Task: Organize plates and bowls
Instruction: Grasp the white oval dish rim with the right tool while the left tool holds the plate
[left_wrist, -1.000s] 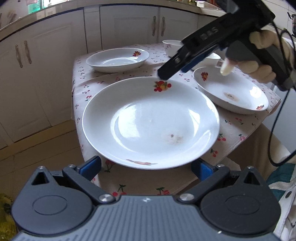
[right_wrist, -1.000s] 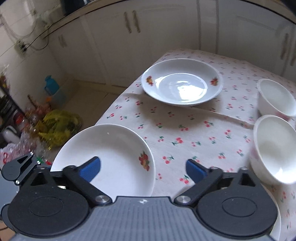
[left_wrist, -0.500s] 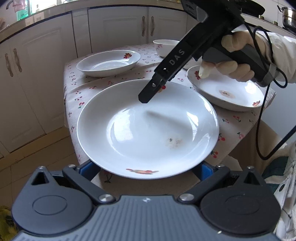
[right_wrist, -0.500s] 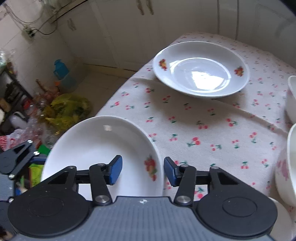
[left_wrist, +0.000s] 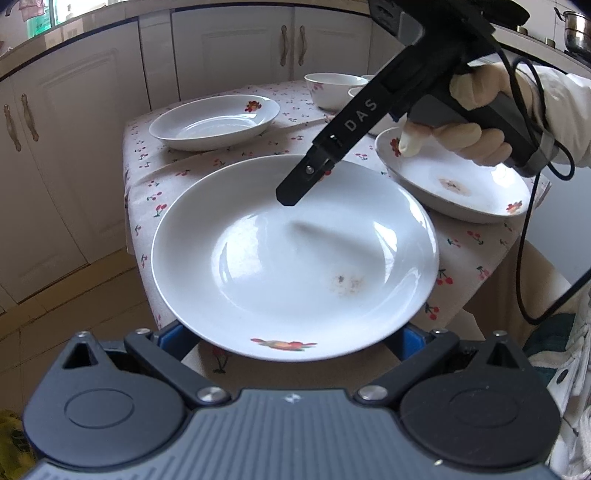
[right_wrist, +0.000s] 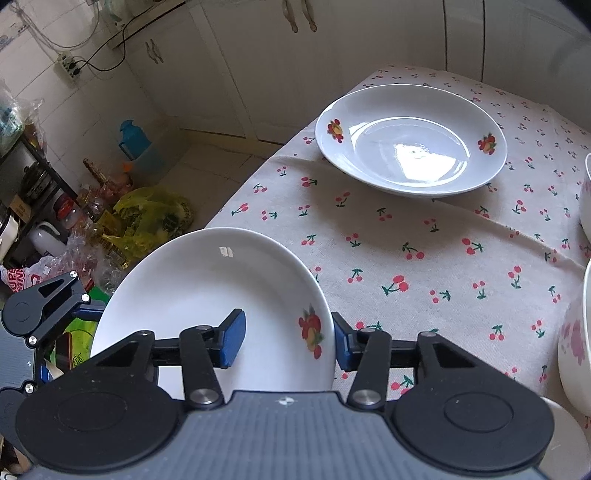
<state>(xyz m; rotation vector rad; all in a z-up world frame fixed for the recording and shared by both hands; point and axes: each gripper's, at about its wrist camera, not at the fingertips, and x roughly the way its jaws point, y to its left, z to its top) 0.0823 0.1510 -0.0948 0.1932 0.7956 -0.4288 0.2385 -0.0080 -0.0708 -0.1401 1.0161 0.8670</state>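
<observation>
A large white plate (left_wrist: 280, 258) with a fruit motif hangs past the table's near corner. My left gripper (left_wrist: 291, 334) is shut on its near rim, and the blue pads show on either side just under the edge. My right gripper (right_wrist: 286, 341) is shut on the opposite rim by the fruit motif. One pad lies inside the plate (right_wrist: 207, 295) and the other outside the rim. In the left wrist view its upper finger (left_wrist: 295, 188) reaches down onto the plate, held by a gloved hand (left_wrist: 469, 140).
On the cherry-print tablecloth (right_wrist: 406, 240) a second plate (right_wrist: 410, 140) sits at the far side. A third plate (left_wrist: 454, 184) lies to the right, and white bowls (left_wrist: 328, 88) stand behind it. Bags and bottles (right_wrist: 147, 218) crowd the floor, and cabinets (left_wrist: 229, 55) stand behind.
My right gripper came down over the held plate's far rim and its jaws shut on it. The left gripper kept its hold and hardly moved.
</observation>
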